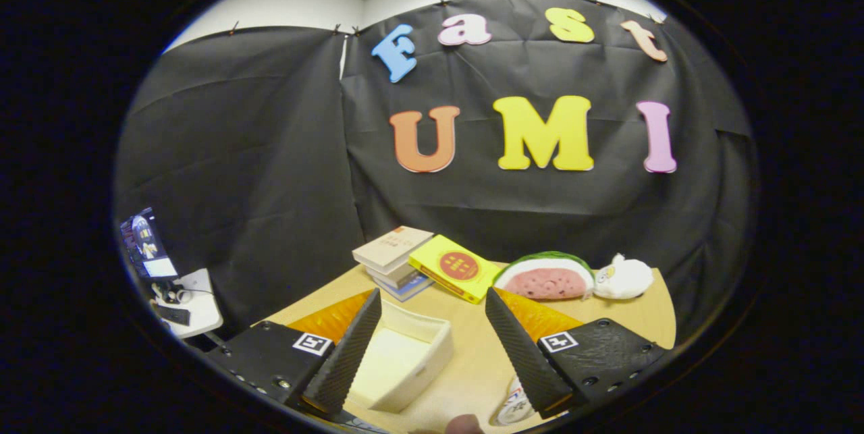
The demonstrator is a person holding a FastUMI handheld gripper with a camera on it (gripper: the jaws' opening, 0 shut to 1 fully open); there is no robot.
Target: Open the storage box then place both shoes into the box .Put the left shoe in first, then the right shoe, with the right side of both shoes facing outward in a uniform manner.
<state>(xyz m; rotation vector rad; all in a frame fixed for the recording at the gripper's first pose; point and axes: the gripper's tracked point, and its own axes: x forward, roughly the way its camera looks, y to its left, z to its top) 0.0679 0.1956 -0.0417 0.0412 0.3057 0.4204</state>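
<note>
fingers [351, 346] of the gripper [439, 360] stand spread wide, holding nothing. between them, close ahead, the box [405, 360] sits open on the table [472, 360]. a shoe [516, 407] lies by the right finger. judged: opening done; both placements remain.

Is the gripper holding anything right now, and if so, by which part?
Nothing is held. The gripper is open, its fingers spread apart above the table, with the open storage box lying between them, untouched.
</note>
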